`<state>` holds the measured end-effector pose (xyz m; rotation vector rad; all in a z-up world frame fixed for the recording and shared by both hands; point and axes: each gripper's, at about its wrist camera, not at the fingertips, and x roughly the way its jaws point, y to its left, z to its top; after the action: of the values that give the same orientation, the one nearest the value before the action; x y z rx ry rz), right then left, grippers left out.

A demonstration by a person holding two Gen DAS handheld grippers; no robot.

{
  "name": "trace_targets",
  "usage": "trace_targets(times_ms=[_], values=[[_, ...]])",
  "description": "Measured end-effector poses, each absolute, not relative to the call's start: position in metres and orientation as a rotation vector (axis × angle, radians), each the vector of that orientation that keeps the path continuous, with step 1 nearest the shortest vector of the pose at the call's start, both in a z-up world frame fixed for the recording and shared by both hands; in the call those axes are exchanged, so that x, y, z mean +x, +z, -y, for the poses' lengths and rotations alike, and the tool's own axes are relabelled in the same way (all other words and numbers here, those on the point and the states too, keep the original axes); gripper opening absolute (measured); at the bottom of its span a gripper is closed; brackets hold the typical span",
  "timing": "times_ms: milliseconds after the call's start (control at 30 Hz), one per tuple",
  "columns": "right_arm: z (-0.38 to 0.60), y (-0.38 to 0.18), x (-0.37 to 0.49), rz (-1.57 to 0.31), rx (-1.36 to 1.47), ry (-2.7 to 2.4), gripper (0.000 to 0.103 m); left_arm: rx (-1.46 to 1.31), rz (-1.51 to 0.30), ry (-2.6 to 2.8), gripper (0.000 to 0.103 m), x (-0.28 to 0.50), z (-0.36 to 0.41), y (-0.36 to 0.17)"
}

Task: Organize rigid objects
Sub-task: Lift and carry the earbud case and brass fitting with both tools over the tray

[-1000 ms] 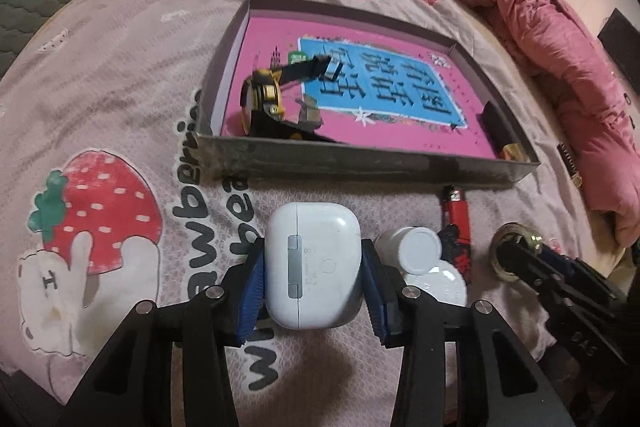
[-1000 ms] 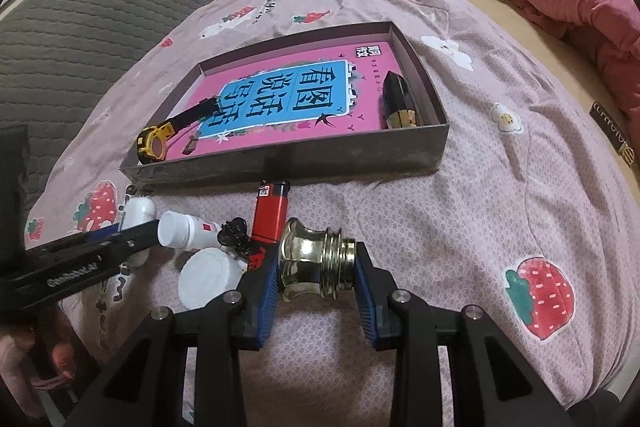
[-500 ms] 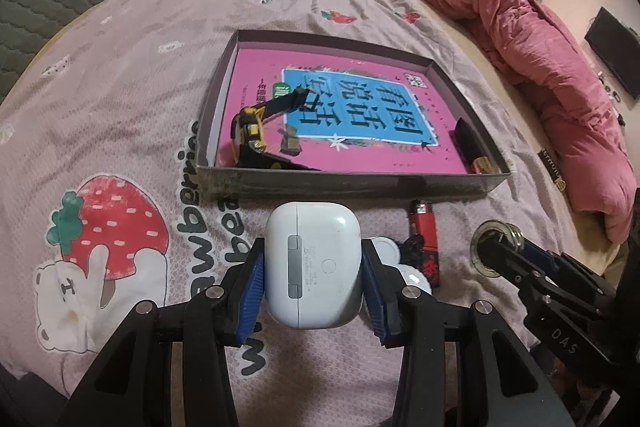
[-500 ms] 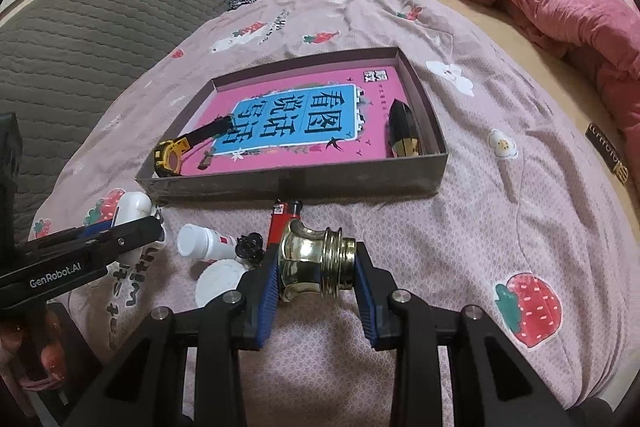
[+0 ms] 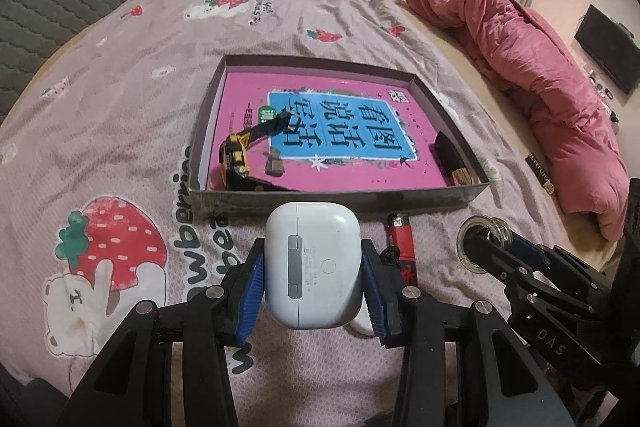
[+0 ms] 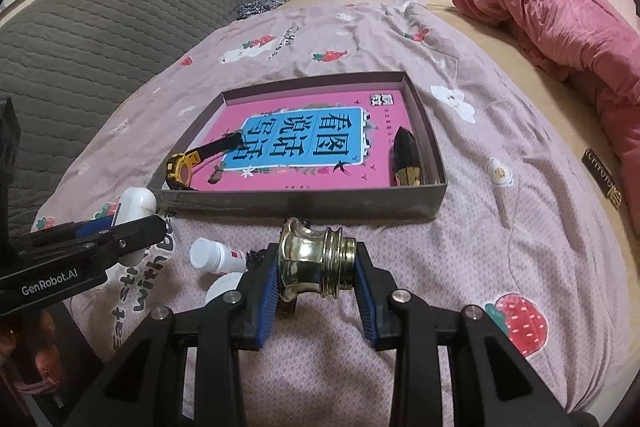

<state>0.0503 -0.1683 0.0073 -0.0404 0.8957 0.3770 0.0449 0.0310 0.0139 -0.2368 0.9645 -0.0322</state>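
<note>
My left gripper [image 5: 313, 275] is shut on a white earbud case [image 5: 314, 263] and holds it above the bedspread, just short of the grey box [image 5: 340, 201]. My right gripper [image 6: 316, 273] is shut on a shiny brass knob [image 6: 316, 263], also held in front of the box [image 6: 304, 205]. The box has a pink and blue printed floor. In it lie a yellow and black watch [image 5: 238, 151], a small brown piece [image 5: 274, 165] and a black, gold-tipped object [image 6: 406, 157]. The brass knob also shows in the left wrist view [image 5: 482, 241].
On the bedspread before the box lie a red lighter [image 5: 400, 239], a white bottle [image 6: 214, 255], a white round lid [image 6: 224, 285] and a small black item [image 6: 252, 259]. A pink quilt [image 6: 560, 15] lies at the right. A grey headboard cushion [image 6: 100, 19] is at the left.
Both grippers have risen and pulled back with their objects, so the box and bed look farther away. The loose items on the bedspread have not moved.
</note>
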Motion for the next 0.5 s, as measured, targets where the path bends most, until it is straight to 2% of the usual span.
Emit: trace_targets(times_ms=[500], values=[[0.169,0.029,0.057,-0.829,-0.055,0.372,0.035,-0.227,-0.915,-0.031,0.046,0.047,-0.034,0.030]])
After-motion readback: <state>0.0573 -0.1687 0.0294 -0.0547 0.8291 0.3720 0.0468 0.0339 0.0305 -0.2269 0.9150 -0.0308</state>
